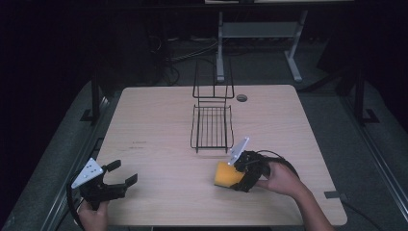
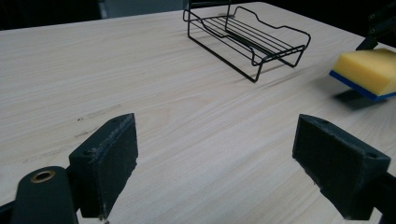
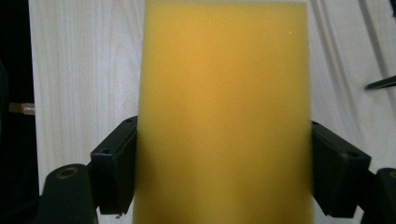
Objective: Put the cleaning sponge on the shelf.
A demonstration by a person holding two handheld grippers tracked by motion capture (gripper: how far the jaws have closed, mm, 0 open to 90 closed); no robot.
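Wooden table (image 1: 163, 159), sponge (image 1: 227, 175) between jaws

Pale wood-grain table (image 1: 159, 120), matt and smooth, faint dark scuffs near the left side. Thin black wire rack (image 1: 211, 126), slightly glossy metal. Yellow foam sponge (image 3: 224, 112), porous and matt, with a blue, seemingly coarser layer beneath (image 2: 369, 70). Left gripper (image 2: 215, 154) in black matt plastic, pads (image 2: 109, 161) rough and speckled at the edges. Right gripper (image 3: 224, 172) of the same dull black plastic.
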